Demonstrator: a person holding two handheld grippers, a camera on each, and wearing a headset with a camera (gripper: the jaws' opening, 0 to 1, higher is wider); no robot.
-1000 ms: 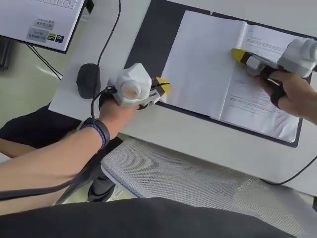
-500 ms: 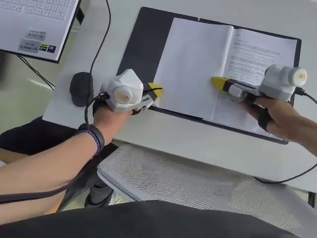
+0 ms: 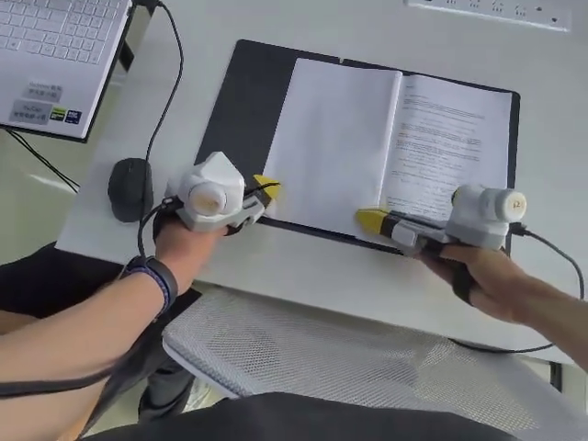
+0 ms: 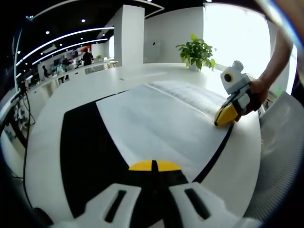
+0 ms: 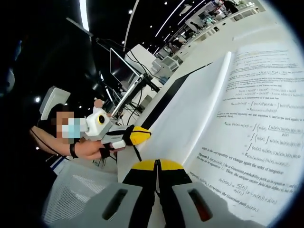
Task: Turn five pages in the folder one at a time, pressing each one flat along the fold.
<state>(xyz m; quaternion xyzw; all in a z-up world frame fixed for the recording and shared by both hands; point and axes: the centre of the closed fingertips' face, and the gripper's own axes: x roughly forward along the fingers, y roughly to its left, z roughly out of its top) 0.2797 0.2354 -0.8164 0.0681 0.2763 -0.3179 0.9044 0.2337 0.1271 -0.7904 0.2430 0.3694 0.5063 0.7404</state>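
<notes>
Hand-held gripper on the left has its yellow jaws closed together with nothing between them. Its tips sit on the black cover of the open folder, at the near left corner beside the edge of the blank turned page. The folder lies flat on the white table, with a computer mouse off to its left.

This gripper appears to act as the anchor. It should bear straight down on the cover, so that the folder cannot slide while the other one works.

The blank page looks mostly flat, though in the right gripper view it seems to arch a little where it meets the fold.

The right hand-held gripper also has its jaws closed on nothing. Its tips sit at the near end of the fold, just by the folder's near edge, between the blank page and the printed page.

The press looks close to its end. To do it well, the closed tips should lie low and flat in the crease, with steady, even pressure right to the edge and without snagging the paper. Any lift left beside the fold calls for another pass before the next printed page is taken.
</notes>
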